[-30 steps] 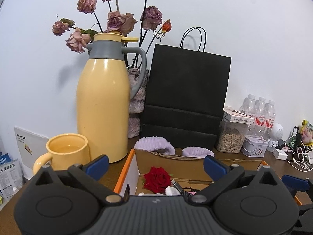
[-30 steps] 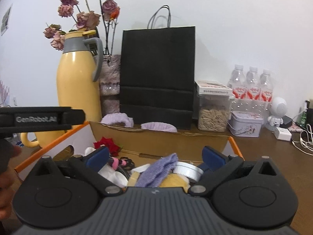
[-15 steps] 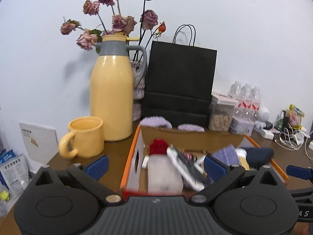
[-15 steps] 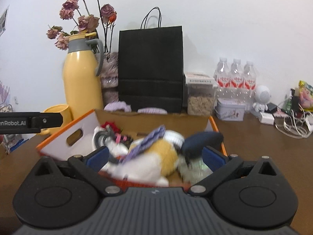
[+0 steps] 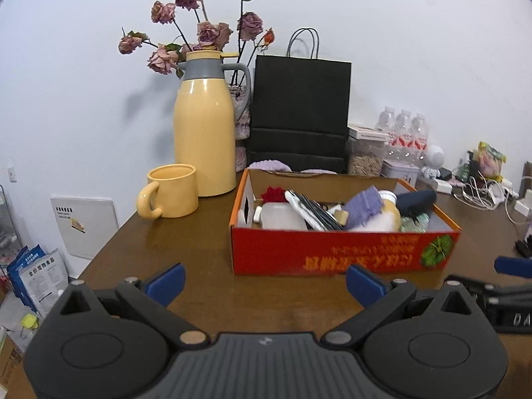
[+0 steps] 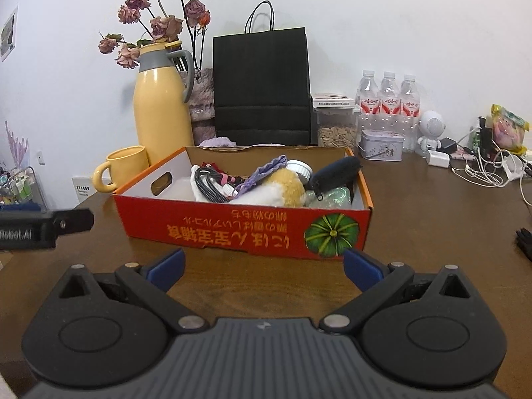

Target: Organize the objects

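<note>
Left tongs (image 5: 264, 284) and right tongs (image 6: 264, 271) both released, empty, short of box (image 6: 246, 229); contents look light, soft, tangled: grip plush (image 6: 282, 188) mid-body

Bright, even light; fisheye-bent, dark corners.

The dark wooden bench (image 6: 432, 219) carried a red cardboard box (image 6: 246, 229), a yellow mug (image 6: 124, 166), a yellow flask (image 6: 161, 109), a black paper bag (image 6: 261, 86), three water bottles (image 6: 387, 99), a small tin (image 6: 381, 144) and tangled white cables (image 6: 488, 169).
</note>
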